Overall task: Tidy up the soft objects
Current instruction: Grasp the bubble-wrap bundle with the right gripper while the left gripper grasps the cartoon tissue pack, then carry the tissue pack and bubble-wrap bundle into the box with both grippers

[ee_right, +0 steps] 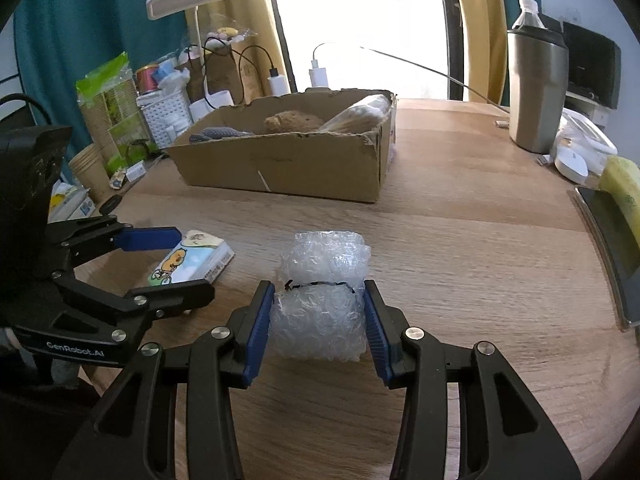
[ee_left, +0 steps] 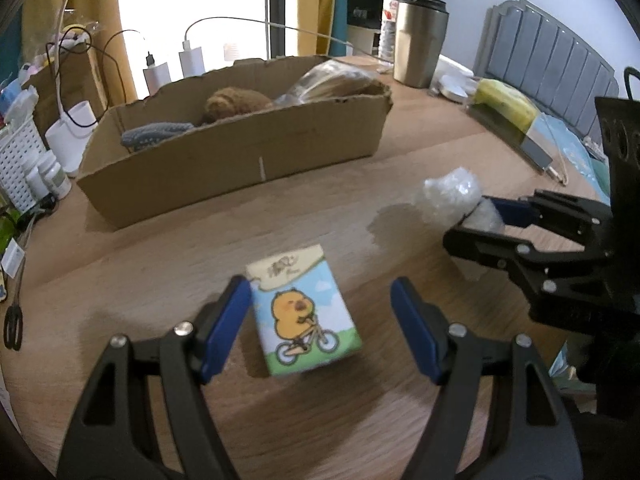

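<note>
A tissue pack [ee_left: 306,312] with a cartoon chick on a bicycle lies on the wooden table between the fingers of my open left gripper [ee_left: 320,320]; the pads do not touch it. It also shows in the right wrist view [ee_right: 192,260]. My right gripper [ee_right: 318,320] is shut on a bubble-wrap bundle [ee_right: 322,300] tied with a black band, also visible in the left wrist view [ee_left: 452,196]. A cardboard box [ee_left: 240,160] behind holds a brown plush [ee_left: 234,102], a grey knitted item [ee_left: 154,134] and a plastic-wrapped item [ee_left: 328,80].
A steel tumbler [ee_right: 536,92] and water bottle [ee_left: 394,16] stand at the back right. A banana [ee_right: 624,192] lies on a dark tablet at the right edge. A white basket [ee_left: 18,160], paper cups [ee_right: 90,168], chargers and a lamp crowd the left.
</note>
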Demonstrator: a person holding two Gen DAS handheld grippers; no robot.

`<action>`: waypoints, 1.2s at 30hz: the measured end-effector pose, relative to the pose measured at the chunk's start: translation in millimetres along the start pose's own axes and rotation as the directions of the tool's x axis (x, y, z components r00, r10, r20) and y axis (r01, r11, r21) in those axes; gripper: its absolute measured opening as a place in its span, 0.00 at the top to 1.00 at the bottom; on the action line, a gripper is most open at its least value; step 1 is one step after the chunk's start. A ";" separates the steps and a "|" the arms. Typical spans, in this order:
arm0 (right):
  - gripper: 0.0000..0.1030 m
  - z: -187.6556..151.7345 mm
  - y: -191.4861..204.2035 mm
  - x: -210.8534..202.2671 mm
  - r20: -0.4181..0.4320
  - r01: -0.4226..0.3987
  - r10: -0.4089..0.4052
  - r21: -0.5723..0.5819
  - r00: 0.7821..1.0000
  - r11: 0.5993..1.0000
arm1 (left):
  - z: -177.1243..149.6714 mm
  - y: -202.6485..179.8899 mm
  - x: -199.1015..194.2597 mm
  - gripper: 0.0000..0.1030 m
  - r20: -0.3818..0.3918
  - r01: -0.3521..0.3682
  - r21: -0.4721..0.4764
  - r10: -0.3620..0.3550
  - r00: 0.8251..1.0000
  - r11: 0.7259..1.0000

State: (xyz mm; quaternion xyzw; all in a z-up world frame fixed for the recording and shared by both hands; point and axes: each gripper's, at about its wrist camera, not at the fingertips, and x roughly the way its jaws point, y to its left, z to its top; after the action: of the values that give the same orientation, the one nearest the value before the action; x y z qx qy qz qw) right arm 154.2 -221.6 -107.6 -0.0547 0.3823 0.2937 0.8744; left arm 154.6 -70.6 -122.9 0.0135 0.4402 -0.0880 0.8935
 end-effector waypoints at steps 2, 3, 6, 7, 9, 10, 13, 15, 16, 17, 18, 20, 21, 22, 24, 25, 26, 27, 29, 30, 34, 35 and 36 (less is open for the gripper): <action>0.55 -0.3 0.0 -0.3 0.002 -0.009 0.009 -0.002 1.000 1.000 | -0.8 -1.5 0.6 0.29 -0.001 -0.006 0.012 0.006 1.000 1.000; 0.55 -0.6 0.2 -0.7 0.004 -0.012 0.012 -0.001 1.000 1.000 | -1.3 -2.5 0.6 0.29 0.000 -0.005 0.018 0.005 1.000 1.000; 0.55 -0.3 -0.7 -0.7 0.008 -0.016 0.016 0.007 1.000 1.000 | -1.9 -5.1 -1.2 0.45 0.008 -0.004 0.033 0.004 1.000 0.999; 0.55 -0.2 -0.7 -1.0 0.009 -0.015 0.015 0.008 1.000 1.000 | -1.8 -5.1 -1.5 0.48 0.009 -0.001 0.037 0.001 1.000 0.999; 0.55 -0.5 -0.8 -1.6 0.010 -0.011 0.011 0.010 1.000 1.000 | -2.9 -5.0 -3.1 0.52 0.012 0.016 0.041 -0.017 1.000 0.999; 0.55 -0.6 -0.4 -1.9 0.010 -0.009 0.009 0.010 1.000 1.000 | -3.7 -5.2 -4.2 0.53 0.013 0.024 0.044 -0.025 1.000 0.999; 0.55 -0.5 0.2 -2.4 0.011 -0.007 0.007 0.011 1.000 1.000 | -6.0 -5.6 -9.9 0.59 0.024 0.045 0.046 -0.046 0.999 0.998; 0.55 0.2 2.2 -3.3 0.013 -0.005 0.005 0.008 1.000 1.000 | -6.7 -4.7 -17.6 0.61 0.046 0.068 0.046 -0.070 0.997 0.997; 0.55 1.4 3.7 -4.1 0.016 -0.004 0.004 0.005 1.000 1.000 | -6.8 -4.1 -20.8 0.61 0.054 0.078 0.042 -0.080 0.995 0.996; 0.55 3.0 5.4 -5.1 0.019 -0.002 0.002 0.001 1.000 1.000 | -6.5 -2.4 -25.9 0.61 0.068 0.086 0.037 -0.089 0.994 0.996; 0.55 4.5 7.2 -6.3 0.023 -0.001 0.001 -0.003 1.000 1.000 | -6.5 -0.3 -29.5 0.61 0.079 0.089 0.033 -0.091 0.993 0.995; 0.55 7.5 10.0 -7.8 0.032 -0.001 0.001 -0.009 0.999 1.000 | -6.2 5.7 -37.9 0.61 0.098 0.099 0.016 -0.100 0.990 0.995; 0.55 9.1 11.4 -8.0 0.036 0.000 0.001 -0.010 0.999 1.000 | -6.0 10.0 -42.0 0.61 0.106 0.110 0.001 -0.109 0.988 0.994; 0.55 10.7 13.0 -8.2 0.040 0.001 0.000 -0.012 0.999 1.000 | -5.7 13.0 -45.1 0.61 0.116 0.116 -0.011 -0.114 0.987 0.993; 0.55 13.6 16.4 -9.1 0.049 -0.001 0.002 -0.013 0.999 1.000 | -5.2 18.1 -49.9 0.61 0.129 0.117 -0.021 -0.114 0.985 0.993; 0.55 15.3 18.7 -10.0 0.054 -0.003 0.004 -0.016 0.999 1.000 | -4.9 19.9 -50.7 0.61 0.127 0.121 -0.022 -0.117 0.985 0.992; 0.55 16.5 20.2 -10.1 0.056 -0.003 0.004 -0.020 0.998 1.000 | -4.4 20.7 -49.5 0.61 0.117 0.130 -0.020 -0.127 0.985 0.991; 0.55 17.1 21.4 -10.0 0.056 -0.001 0.002 -0.023 0.998 1.000 | -4.6 19.0 -47.4 0.61 0.107 0.133 -0.017 -0.130 0.986 0.991; 0.55 17.5 23.1 -9.4 0.053 0.004 -0.002 -0.027 0.999 1.000 | -5.2 14.2 -41.2 0.59 0.092 0.128 -0.018 -0.126 0.988 0.992; 0.55 17.3 23.4 -9.1 0.050 0.006 -0.004 -0.029 0.999 1.000 | -5.8 11.2 -36.9 0.58 0.080 0.126 -0.015 -0.124 0.989 0.992; 0.55 14.6 21.3 -11.7 0.054 0.011 -0.009 -0.021 0.998 1.000 | -10.3 -1.6 -14.6 0.38 0.010 0.066 0.008 -0.066 0.998 0.998; 0.55 13.4 19.5 -12.6 0.056 0.011 -0.011 -0.015 0.998 1.000 | -10.6 -3.3 -12.3 0.37 0.003 0.064 0.010 -0.064 0.998 0.998; 0.55 12.3 17.8 -13.3 0.057 0.011 -0.011 -0.010 0.998 1.000 | -10.3 -5.5 -10.0 0.35 -0.003 0.051 0.016 -0.051 0.999 0.999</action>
State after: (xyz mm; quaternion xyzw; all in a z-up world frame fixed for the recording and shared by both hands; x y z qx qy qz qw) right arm 145.0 -209.3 -87.4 -0.0527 0.3555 0.2922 0.8863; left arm 139.7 -73.4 -121.1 0.0093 0.4409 -0.1142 0.8902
